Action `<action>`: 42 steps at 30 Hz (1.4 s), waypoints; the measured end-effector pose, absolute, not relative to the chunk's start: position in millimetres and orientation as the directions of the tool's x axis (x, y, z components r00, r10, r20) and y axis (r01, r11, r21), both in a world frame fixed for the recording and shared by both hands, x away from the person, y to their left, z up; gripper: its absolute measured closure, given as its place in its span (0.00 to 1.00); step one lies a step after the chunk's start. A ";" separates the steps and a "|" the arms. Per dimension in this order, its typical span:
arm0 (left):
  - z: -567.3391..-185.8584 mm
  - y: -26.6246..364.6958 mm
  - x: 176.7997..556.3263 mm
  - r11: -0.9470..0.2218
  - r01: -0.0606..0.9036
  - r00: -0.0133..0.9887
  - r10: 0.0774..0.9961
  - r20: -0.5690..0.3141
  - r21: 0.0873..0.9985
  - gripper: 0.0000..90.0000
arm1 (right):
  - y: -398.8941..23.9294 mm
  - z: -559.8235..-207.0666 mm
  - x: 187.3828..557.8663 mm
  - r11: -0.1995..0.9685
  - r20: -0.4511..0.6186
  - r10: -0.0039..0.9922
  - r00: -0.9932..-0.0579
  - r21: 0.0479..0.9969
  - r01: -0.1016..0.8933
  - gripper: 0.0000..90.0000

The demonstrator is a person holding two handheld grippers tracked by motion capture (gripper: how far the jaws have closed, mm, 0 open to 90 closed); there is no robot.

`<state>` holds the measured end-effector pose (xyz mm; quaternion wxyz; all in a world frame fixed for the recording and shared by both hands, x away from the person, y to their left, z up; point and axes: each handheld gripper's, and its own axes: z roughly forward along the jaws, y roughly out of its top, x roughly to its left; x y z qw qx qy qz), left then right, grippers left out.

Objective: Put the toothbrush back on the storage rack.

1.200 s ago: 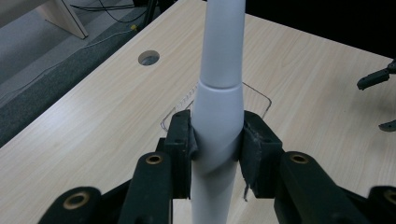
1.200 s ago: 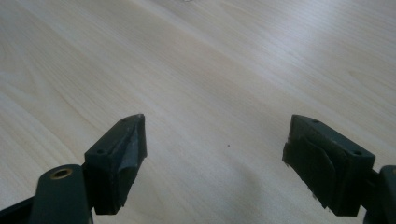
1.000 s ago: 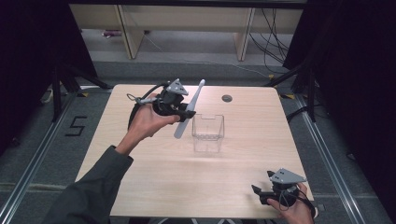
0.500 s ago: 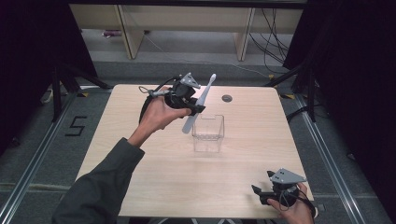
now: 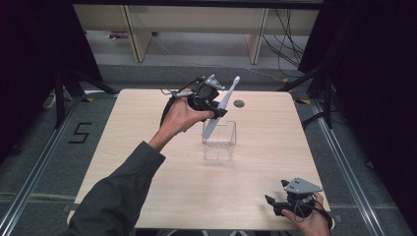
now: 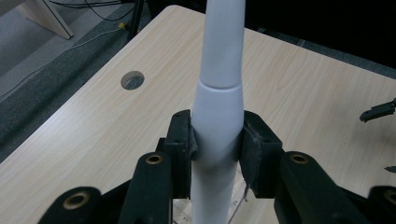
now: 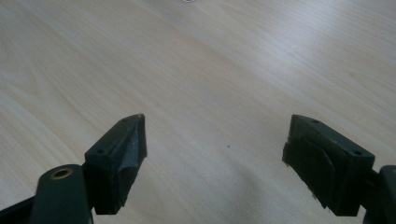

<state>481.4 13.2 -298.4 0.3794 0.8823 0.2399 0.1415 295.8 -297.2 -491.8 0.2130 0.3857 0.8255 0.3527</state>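
Observation:
A long white electric toothbrush [image 5: 220, 109] hangs tilted above the table, its lower end over the open top of a clear plastic box [image 5: 219, 140]. My left gripper [image 5: 220, 107] is shut on its thick handle; in the left gripper view the white handle [image 6: 217, 112] sits pressed between both black pads, and my left gripper [image 6: 217, 140] points across the table. My right gripper [image 5: 274, 205] rests low at the table's near right corner, held by a hand, its jaws wide apart. In the right gripper view my right gripper [image 7: 215, 149] has only bare wood between its fingers.
The light wooden table [image 5: 147, 172] has a round cable hole [image 5: 239, 103] near its far edge, behind the box. Black curtains flank both sides, and shelving legs stand on the floor beyond. The person's left sleeve [image 5: 113, 196] crosses the near left of the table.
The left hand has carried the toothbrush to the right and slightly up, from left of the box to above its near-left edge, tilting it more upright. The right gripper has stayed put.

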 end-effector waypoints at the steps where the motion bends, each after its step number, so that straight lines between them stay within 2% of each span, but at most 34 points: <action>1: -299.3 11.6 482.7 -0.596 0.317 0.845 0.531 0.067 0.738 0.74 | -297.2 -491.7 295.8 0.454 -0.080 0.787 -0.612 0.746 0.487 0.23; 8: -308.0 4.9 493.6 -0.602 0.339 0.838 0.543 0.059 0.723 0.74 | -295.7 -491.0 294.2 0.439 -0.056 0.796 -0.603 0.739 0.511 0.23; 12: -312.4 0.8 497.7 -0.610 0.341 0.836 0.545 0.066 0.715 0.74 | -296.0 -490.8 294.5 0.437 -0.054 0.796 -0.603 0.741 0.510 0.23; 13: -313.9 -0.8 498.8 -0.611 0.341 0.834 0.547 0.069 0.715 0.74 | -297.5 -491.7 296.2 0.457 -0.082 0.784 -0.616 0.747 0.483 0.23; 18: -318.6 -3.7 502.2 -0.612 0.344 0.834 0.548 0.068 0.712 0.74 | -297.6 -491.0 295.6 0.450 -0.069 0.787 -0.613 0.743 0.495 0.23; 42: -369.1 -9.4 513.8 -0.640 0.394 0.834 0.550 0.035 0.660 0.74 | -298.1 -491.0 295.7 0.451 -0.068 0.787 -0.614 0.742 0.496 0.23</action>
